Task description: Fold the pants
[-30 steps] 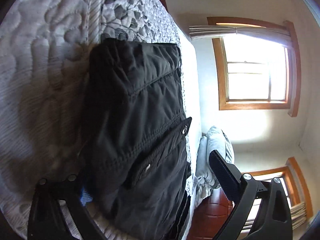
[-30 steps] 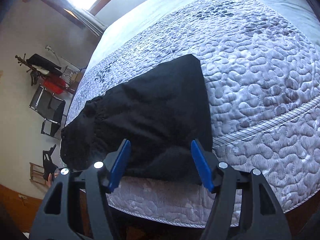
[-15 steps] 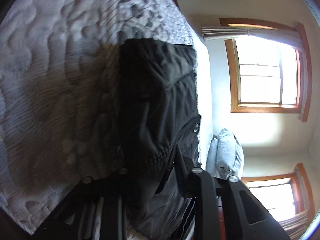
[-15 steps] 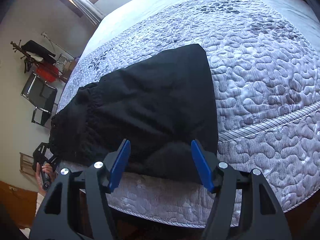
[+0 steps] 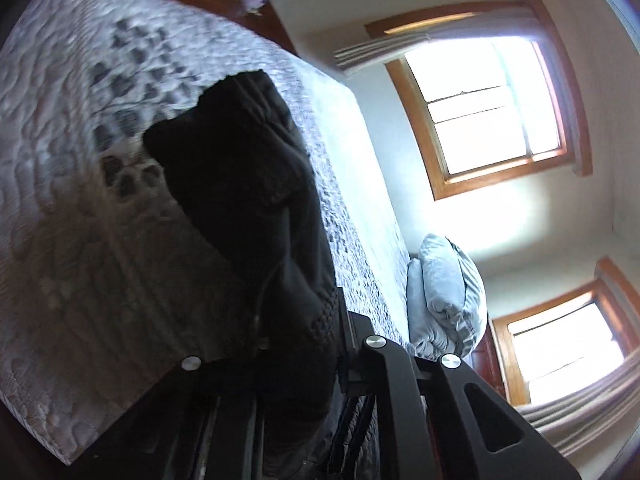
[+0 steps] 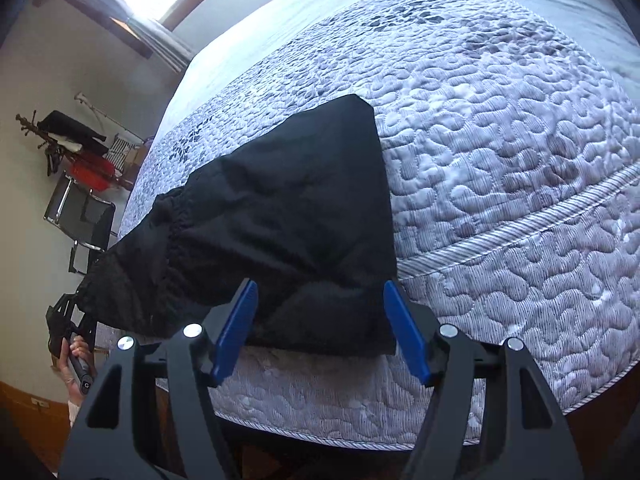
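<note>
Bed is the work surface, a broad flat top for folding on. Quilted grey-lilac cover, puffy stitched swirls, one ribbed band across it and a corded hem at the near edge.

Pants lie on the bed near that near edge, black, matte, thin woven fabric, already doubled into a rough wedge. Far corner is crisp and flat on the quilt. The gathered elastic waistband end hangs off the bed's left side, lifted clear of the quilt.

Left gripper: jaws closed on the waistband bunch, ribbed elastic wadded between the black fingers. My read: it's holding that end up to carry it over the rest for the next fold. The person's hand on its handle shows just off the bed's left corner.

Right gripper: jaws partly open, blue pads either side of the pants' near hem, nothing pinched that I can see. Looks staged just above the bed's near edge to take that hem or pin it.

Pillow, pale blue, soft, sits at the bed's far end, out of play.
</note>
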Action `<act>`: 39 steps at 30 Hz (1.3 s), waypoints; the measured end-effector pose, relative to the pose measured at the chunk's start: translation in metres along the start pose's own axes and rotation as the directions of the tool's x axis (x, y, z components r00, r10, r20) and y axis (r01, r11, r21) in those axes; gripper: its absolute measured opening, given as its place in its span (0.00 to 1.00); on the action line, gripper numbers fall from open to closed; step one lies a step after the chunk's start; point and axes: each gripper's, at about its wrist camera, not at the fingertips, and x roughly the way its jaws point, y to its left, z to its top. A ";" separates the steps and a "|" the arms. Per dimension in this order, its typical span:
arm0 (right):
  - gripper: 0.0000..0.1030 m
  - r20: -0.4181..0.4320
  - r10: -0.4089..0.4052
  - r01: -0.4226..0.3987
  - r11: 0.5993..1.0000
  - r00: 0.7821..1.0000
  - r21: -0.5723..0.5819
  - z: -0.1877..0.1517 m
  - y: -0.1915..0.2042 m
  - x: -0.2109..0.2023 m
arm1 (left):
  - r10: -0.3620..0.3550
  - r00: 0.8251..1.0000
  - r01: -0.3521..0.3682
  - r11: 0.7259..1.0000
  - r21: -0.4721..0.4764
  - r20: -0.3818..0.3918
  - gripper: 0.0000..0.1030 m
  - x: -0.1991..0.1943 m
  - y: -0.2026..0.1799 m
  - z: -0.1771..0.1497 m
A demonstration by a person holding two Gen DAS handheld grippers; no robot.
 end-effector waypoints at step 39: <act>0.66 0.105 0.033 -0.051 0.984 0.994 0.171 -0.015 -0.064 -0.022 | 0.419 0.806 0.121 0.574 0.810 -0.418 0.39 0.209 -0.184 -0.208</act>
